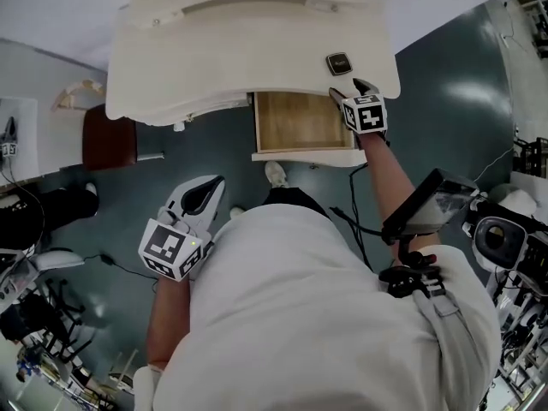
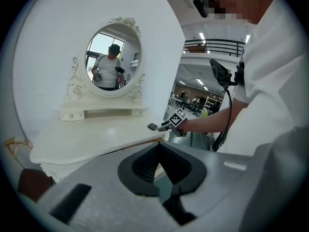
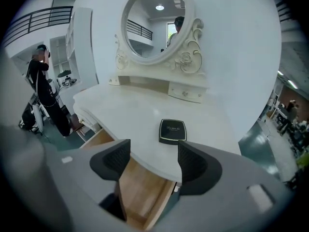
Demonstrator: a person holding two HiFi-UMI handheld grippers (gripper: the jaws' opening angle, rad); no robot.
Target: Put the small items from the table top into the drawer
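A white dressing counter [image 1: 248, 50] with a curved front edge fills the top of the head view, standing on a dark teal floor [image 1: 214, 157]. At its back an oval mirror [image 3: 154, 23] in a carved white frame stands upright above a low shelf. The person's torso in a white shirt [image 1: 325, 315] takes up the lower middle of the head view, with one shoe [image 1: 276, 175] showing just below the counter. A dark brown seat [image 1: 110, 139] sits by the counter's left end.

The drawer [image 1: 300, 118] is pulled out from under the counter's front edge, right of centre. Its wooden bottom is bare as far as the views show.

The left gripper [image 1: 201, 197] is held low beside the person's body, well apart from the counter. Its jaws are pressed together at the tips with nothing between them.

The right gripper [image 1: 353, 90] is stretched out at the counter's front edge, above the drawer's right side. Its jaws are spread wide and pinch nothing; the counter edge and the drawer show in the gap between them.

A small black square compact [image 1: 339, 63] lies flat and closed on the counter top near the front edge, just beyond the right gripper's jaw tips and not touched by them.
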